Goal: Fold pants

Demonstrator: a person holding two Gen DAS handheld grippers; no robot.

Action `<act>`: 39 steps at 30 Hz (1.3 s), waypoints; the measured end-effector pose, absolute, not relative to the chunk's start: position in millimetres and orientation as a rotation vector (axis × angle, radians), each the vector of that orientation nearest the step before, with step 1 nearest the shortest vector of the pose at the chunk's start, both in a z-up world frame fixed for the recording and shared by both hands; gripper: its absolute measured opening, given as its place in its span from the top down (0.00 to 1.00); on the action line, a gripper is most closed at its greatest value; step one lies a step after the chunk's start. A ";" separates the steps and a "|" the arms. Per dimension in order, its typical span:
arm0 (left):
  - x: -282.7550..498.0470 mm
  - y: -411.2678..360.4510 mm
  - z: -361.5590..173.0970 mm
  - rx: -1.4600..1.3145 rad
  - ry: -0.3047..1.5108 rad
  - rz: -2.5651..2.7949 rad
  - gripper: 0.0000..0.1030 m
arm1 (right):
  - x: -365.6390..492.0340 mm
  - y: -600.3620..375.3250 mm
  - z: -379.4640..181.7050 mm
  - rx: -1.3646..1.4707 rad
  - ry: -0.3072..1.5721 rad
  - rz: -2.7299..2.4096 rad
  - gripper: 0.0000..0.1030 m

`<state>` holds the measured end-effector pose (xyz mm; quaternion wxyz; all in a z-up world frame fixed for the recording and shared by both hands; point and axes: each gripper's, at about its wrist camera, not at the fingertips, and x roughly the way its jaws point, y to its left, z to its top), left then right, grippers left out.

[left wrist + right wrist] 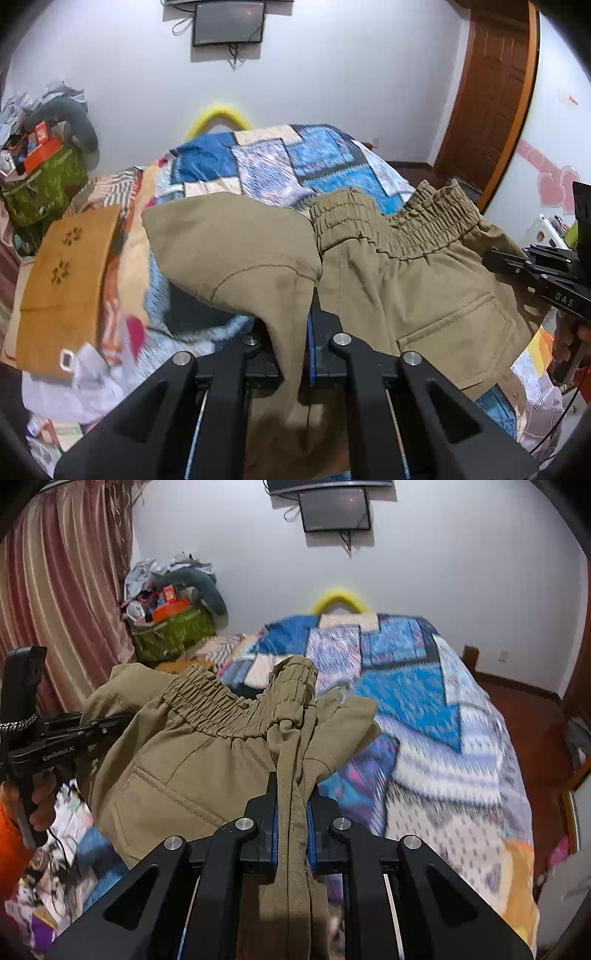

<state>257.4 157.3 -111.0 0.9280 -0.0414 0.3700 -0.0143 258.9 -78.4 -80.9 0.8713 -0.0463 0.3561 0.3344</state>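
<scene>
Khaki pants (424,295) with an elastic waistband (406,225) hang lifted above the bed, stretched between both grippers. In the left wrist view my left gripper (295,314) is shut on a fold of the khaki cloth, which drapes over its left finger. In the right wrist view my right gripper (291,786) is shut on a bunched strip of the pants (207,760) near the waistband (218,705). Each view shows the other gripper at its edge: the right gripper (489,258) and the left gripper (125,720), held by a hand (40,797).
A bed with a blue patchwork quilt (295,166) (424,701) lies beneath. An orange-brown cloth (66,277) lies on the bed's left side. A green bag (173,631) piled with clutter stands by the curtain (55,590). A wooden door (495,92) is at the right.
</scene>
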 end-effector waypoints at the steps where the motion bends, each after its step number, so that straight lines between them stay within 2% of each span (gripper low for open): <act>1: 263.1 168.2 -107.6 -0.092 0.758 -0.022 0.91 | 265.0 -70.9 -78.5 -0.090 0.736 0.705 0.91; 7: 300.2 226.6 -104.2 -0.094 0.749 0.069 0.91 | 305.9 -13.3 -74.1 -0.083 0.697 0.738 0.91; 14: 345.4 283.6 -134.3 -0.125 0.782 0.162 0.91 | 349.4 51.1 -90.5 -0.116 0.690 0.757 0.91; 21: 392.7 310.0 -182.4 -0.119 0.831 0.235 0.91 | 395.7 91.2 -132.2 -0.120 0.774 0.734 0.90; 28: 431.5 318.7 -261.2 -0.033 0.966 0.227 0.89 | 422.6 115.8 -179.9 -0.228 0.866 0.711 0.90; 31: 438.3 323.6 -298.2 -0.029 1.060 0.241 0.81 | 433.6 119.2 -208.8 -0.249 0.960 0.689 0.88; 33: 437.0 327.0 -314.9 0.011 1.087 0.288 0.62 | 435.3 117.3 -219.8 -0.267 0.989 0.657 0.84; 34: 434.6 330.1 -319.3 0.018 1.087 0.304 0.58 | 436.8 115.9 -222.3 -0.273 1.013 0.637 0.78; 36: 427.0 336.3 -318.0 -0.001 1.069 0.313 0.51 | 439.3 111.5 -223.6 -0.260 1.070 0.622 0.76; 39: 415.3 341.2 -308.6 -0.008 1.071 0.349 0.51 | 430.1 104.8 -211.9 -0.286 1.058 0.611 0.73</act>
